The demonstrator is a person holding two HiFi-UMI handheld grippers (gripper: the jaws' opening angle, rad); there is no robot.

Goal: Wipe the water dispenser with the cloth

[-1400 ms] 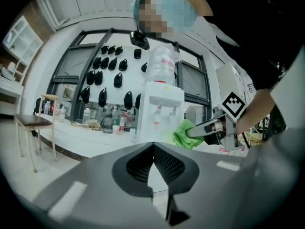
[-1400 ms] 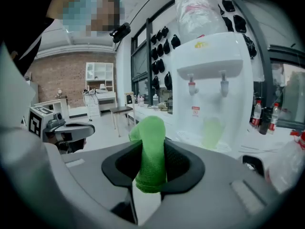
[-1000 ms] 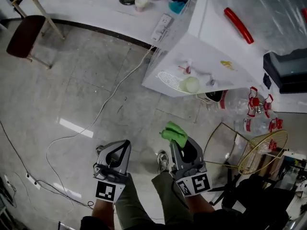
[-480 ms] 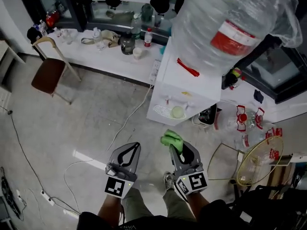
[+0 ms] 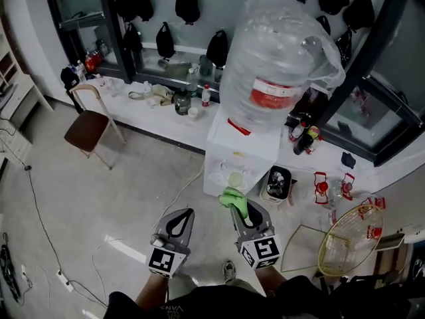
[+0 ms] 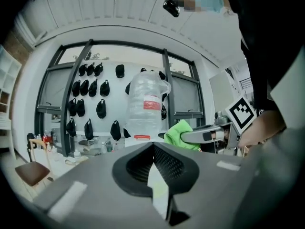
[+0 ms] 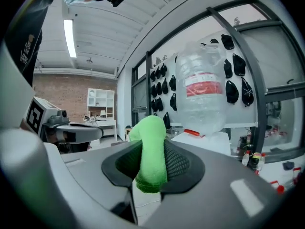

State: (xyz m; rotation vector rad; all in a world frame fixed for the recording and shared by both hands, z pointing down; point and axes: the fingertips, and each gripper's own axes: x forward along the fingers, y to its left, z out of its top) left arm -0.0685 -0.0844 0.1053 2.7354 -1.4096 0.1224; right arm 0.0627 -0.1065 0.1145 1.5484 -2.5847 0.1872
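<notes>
View's tilted up, so the whole water dispenser [image 5: 240,153] shows now, still unwiped. Right gripper [image 5: 243,212] stays clamped on the green cloth [image 5: 234,197]; left gripper [image 5: 185,215] closed, empty.

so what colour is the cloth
The cloth is bright green, clearest in the right gripper view.

Two matching grey handheld tools, left gripper [image 5: 180,212] and right gripper [image 5: 242,211], black mesh-textured jaw pads, each with a white marker cube [image 5: 162,260] bearing black squares, person's black top [image 5: 199,306].
</notes>
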